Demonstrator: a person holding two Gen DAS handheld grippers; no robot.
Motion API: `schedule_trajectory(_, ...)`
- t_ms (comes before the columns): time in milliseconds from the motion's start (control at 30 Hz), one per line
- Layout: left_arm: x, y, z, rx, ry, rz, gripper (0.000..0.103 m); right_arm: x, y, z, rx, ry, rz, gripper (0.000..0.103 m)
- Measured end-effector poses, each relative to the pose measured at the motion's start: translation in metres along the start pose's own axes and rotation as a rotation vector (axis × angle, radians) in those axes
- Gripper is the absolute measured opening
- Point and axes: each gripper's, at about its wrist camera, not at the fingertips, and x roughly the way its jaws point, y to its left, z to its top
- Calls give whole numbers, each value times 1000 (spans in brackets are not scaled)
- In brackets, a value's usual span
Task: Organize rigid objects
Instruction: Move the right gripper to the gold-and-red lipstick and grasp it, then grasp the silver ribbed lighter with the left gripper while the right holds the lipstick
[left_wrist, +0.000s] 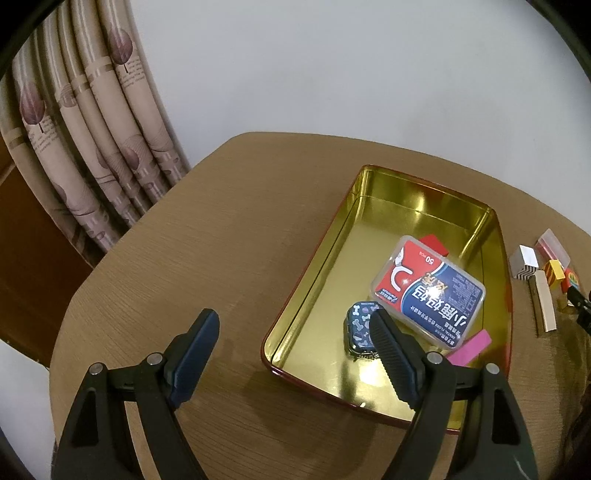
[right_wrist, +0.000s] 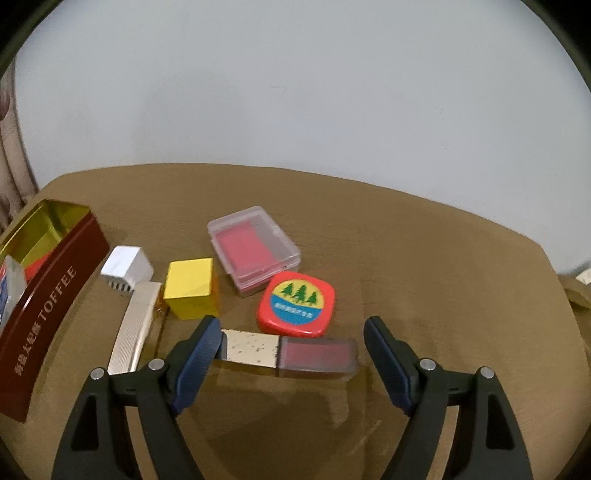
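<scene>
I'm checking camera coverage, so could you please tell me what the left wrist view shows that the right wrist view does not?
Only the left wrist view shows the tin's gold floor with the bone-print case and pink block.
Only the right wrist view shows the gold-and-red bar between the open right hand-held gripper.
Both show the toffee tin, dental floss box, yellow block and table.

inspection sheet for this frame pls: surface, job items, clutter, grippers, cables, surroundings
Surface: tan round table, bare wood where not occupied.
Job's things: open toffee tin holds a floss box, small blue case, pink block and a red piece. Outside it: yellow block, white block, clear box, red square tin, flat bar, ribbed bar.
Clutter: nothing seen.
Grippers: left gripper open, empty; right gripper open around the flat bar, not gripping.
Cables: nothing seen.
Surroundings: curtain, white wall.
</scene>
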Motion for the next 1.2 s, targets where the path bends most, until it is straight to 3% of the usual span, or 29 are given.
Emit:
schedule_trajectory(133,0,-1,-1,8,0,-1,81,6,-10,-5,73,16,89,82)
schedule_trajectory(267,-1,-2,-1,14,-1,2,81,5,-3,-9,52,3,106,83)
schedule_trajectory(533,-1,-2,-2,14,-5,6,81,-8,17,-15,15,-22,106,83)
schedule_trajectory(767,-2,-2,-2,22,-7,4,81,10,30,-14,-37,25,96,94)
schedule_trajectory(833,-2,-2,-2,25,-7,5,81,14,34,-16,-43,43,60,94)
schedule_trajectory(933,-3,-3,-3,29,-9,4,81,23,33,-18,-31,86,72,95)
schedule_trajectory(1200,-7,-9,-5,54,-24,9,81,30,38,-16,-30,102,54,99)
